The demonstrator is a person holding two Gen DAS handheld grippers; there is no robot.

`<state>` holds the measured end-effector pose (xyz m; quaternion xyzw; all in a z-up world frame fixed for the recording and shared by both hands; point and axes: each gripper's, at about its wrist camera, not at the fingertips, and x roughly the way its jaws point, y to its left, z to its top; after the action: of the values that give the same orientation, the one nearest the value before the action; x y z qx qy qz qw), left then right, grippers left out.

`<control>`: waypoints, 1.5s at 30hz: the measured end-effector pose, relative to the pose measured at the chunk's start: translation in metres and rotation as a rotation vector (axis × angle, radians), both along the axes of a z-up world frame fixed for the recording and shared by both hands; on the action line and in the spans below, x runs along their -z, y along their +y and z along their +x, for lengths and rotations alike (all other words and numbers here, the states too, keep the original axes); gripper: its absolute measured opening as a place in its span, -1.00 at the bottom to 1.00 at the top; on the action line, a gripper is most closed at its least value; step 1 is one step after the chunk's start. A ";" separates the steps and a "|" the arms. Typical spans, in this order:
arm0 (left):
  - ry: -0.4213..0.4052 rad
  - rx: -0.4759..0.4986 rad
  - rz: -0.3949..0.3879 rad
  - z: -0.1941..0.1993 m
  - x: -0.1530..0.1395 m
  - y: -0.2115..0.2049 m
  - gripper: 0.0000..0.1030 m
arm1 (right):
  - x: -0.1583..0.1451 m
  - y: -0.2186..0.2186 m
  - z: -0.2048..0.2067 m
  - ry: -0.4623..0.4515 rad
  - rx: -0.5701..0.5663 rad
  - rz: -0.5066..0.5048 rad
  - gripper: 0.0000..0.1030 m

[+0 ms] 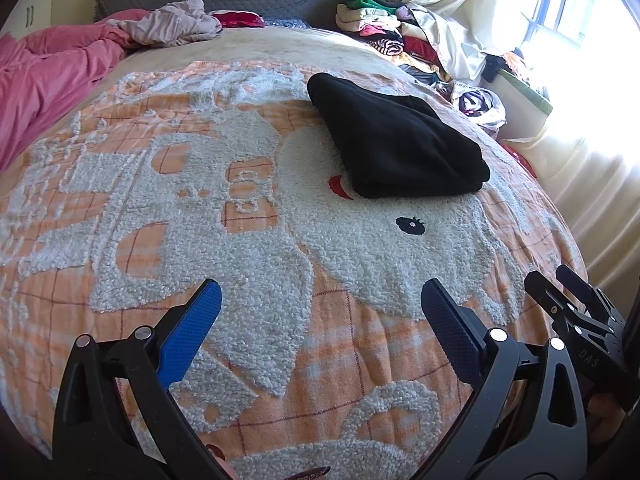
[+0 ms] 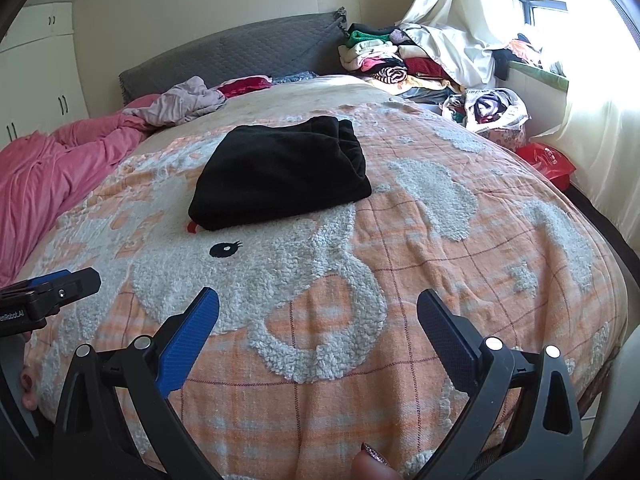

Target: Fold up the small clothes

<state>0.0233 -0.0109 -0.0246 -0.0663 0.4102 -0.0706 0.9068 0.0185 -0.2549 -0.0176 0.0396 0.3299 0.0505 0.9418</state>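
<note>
Since the black garment (image 1: 400,140) already sits folded into a thick pad mid-bed on the blanket (image 1: 280,340), nearer the headboard than the foot edge, it likely handles soft, light and floppy; best pinched at a folded edge through all layers. Left tool (image 1: 322,308) and right tool (image 2: 318,314) both spread wide, holding nothing, well short of it. Only the right view shows the red bag (image 2: 546,160) past the bed's window-side edge.
</note>
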 end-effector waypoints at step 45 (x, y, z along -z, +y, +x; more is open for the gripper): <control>0.015 -0.015 0.046 0.001 0.000 -0.002 0.82 | 0.004 0.003 0.000 0.010 0.001 -0.004 0.92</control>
<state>0.0241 -0.0127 -0.0246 -0.0489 0.4181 -0.0538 0.9055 0.0188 -0.2520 -0.0212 0.0380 0.3347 0.0493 0.9403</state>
